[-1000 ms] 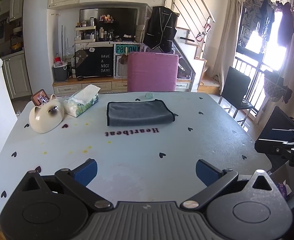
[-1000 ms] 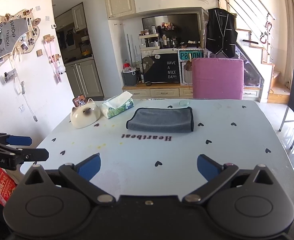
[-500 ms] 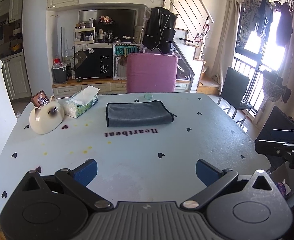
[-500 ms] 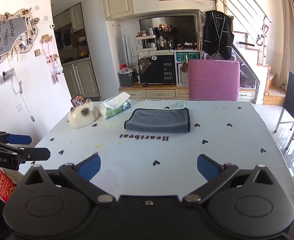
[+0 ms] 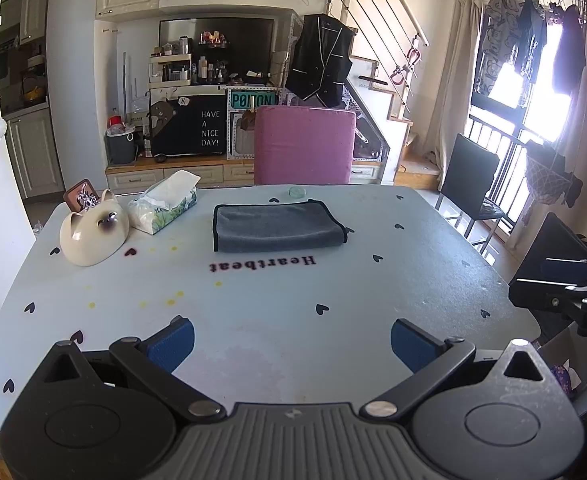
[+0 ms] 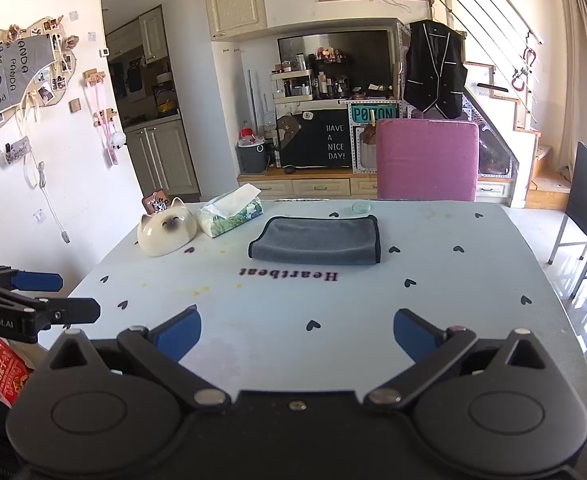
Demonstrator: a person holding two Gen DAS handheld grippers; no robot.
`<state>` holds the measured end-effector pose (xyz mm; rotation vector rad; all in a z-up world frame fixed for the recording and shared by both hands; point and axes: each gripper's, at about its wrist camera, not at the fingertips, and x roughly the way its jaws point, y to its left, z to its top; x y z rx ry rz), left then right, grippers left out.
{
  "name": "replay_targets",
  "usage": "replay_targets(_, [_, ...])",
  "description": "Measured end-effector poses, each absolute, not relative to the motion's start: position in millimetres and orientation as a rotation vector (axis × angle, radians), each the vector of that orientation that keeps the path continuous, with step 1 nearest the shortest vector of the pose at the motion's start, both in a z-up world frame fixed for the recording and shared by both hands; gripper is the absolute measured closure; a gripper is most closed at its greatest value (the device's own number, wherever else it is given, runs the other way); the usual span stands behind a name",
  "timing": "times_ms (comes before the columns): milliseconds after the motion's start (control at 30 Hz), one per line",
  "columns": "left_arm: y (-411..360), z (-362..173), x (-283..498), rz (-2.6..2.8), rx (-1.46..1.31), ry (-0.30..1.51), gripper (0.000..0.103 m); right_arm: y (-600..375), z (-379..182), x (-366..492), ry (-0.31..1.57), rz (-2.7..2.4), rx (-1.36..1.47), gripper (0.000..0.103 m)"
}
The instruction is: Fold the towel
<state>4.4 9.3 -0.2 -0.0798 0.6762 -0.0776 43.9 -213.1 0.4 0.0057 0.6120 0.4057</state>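
Note:
A grey towel [image 5: 275, 228] lies folded into a flat rectangle at the far middle of the pale blue table [image 5: 273, 300]; it also shows in the right wrist view [image 6: 317, 240]. My left gripper [image 5: 291, 340] is open and empty above the table's near edge, far from the towel. My right gripper [image 6: 297, 332] is open and empty, also at the near edge. Each gripper shows at the side of the other's view, the right one [image 5: 565, 292] and the left one [image 6: 25, 304].
A cat-shaped ceramic bowl [image 5: 93, 232] and a tissue pack [image 5: 165, 208] sit at the far left of the table. A small glass dish [image 5: 297, 191] lies behind the towel. A pink chair [image 5: 303, 146] stands at the far edge, a black chair [image 5: 473, 184] to the right.
Both grippers have drawn back and up slightly from the table, so the towel looks a little farther away. The towel has not moved.

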Motion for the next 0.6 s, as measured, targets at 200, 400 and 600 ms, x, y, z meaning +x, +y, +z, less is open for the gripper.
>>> replay_targets(200, [9.4,-0.5,4.6,-0.077,-0.081,0.678,0.0,-213.2,0.5,43.5,0.613,0.406,0.006,0.001])
replay_targets(400, [9.4,-0.7,4.3,-0.077,-0.081,0.677,0.0,-214.4,2.7,43.2,0.613,0.414,0.008,0.001])
replay_targets(600, [9.5,-0.8,4.3,-0.077,-0.08,0.676,0.0,-214.8,2.8,43.1,0.611,0.415,0.009,0.0])
